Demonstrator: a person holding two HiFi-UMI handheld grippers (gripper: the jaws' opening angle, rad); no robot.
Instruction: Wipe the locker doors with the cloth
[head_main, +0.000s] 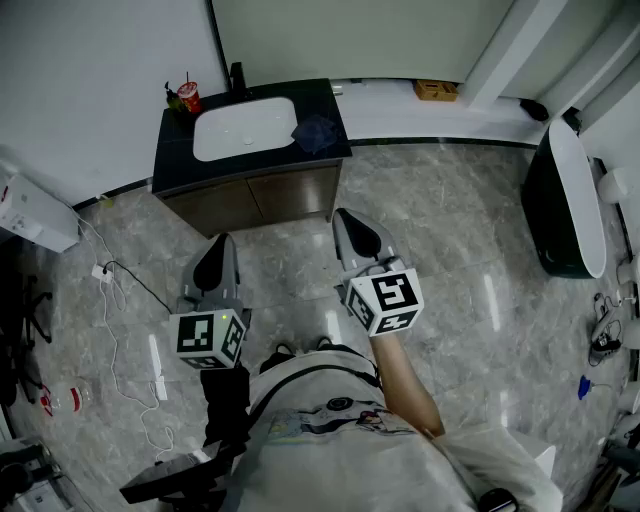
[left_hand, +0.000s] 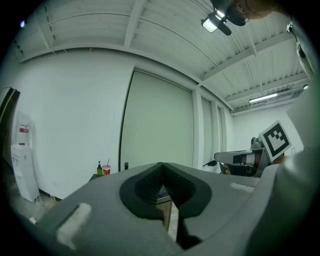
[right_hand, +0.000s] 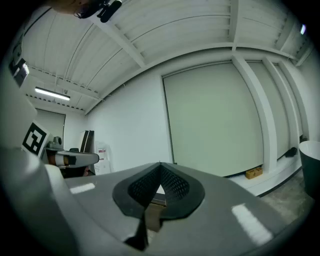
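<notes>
Dark-blue crumpled cloth (head_main: 318, 132) sits on black countertop (head_main: 176, 160) beside white basin (head_main: 245, 130), not yet picked up. My left gripper (head_main: 220, 248) & right gripper (head_main: 345, 222) both clenched, empty, held level fwd – prob. carry pose for approach.

We see a dark countertop (head_main: 176, 150) carrying a white basin (head_main: 245, 128), a red cup (head_main: 188, 98) and a crumpled blue cloth (head_main: 316, 132) — below, a grey marble floor (head_main: 450, 240) bears a loose white cable (head_main: 110, 330).
</notes>
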